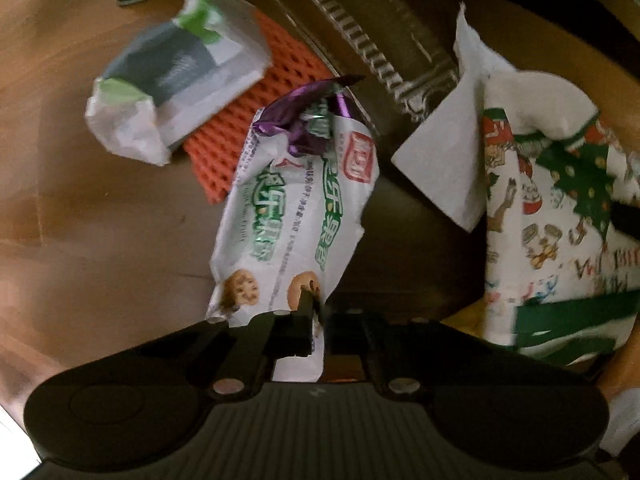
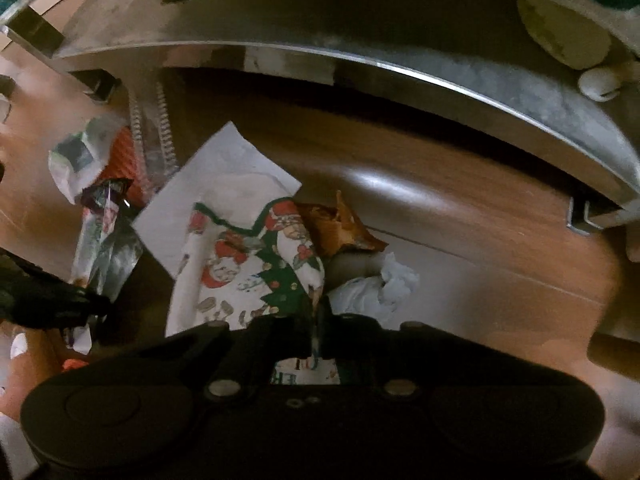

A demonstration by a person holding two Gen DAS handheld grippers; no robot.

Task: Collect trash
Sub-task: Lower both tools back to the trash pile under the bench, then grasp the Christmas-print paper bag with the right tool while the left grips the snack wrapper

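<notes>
Both pickups look made — lifting comes next. The left gripper (image 1: 316, 312) is clamped on the biscuit wrapper (image 1: 288, 216), which trails toward twelve o'clock; the right gripper (image 2: 320, 320) pinches the Christmas napkin (image 2: 248, 264), with crumpled tissue (image 2: 384, 284) at two o'clock, uncollected.

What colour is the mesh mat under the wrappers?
Orange-red mesh mat, clearest in the left wrist view.

place: home | cues: wood floor (image 2: 460, 216); snack wrapper (image 1: 288, 216); Christmas napkin (image 2: 248, 264)
</notes>
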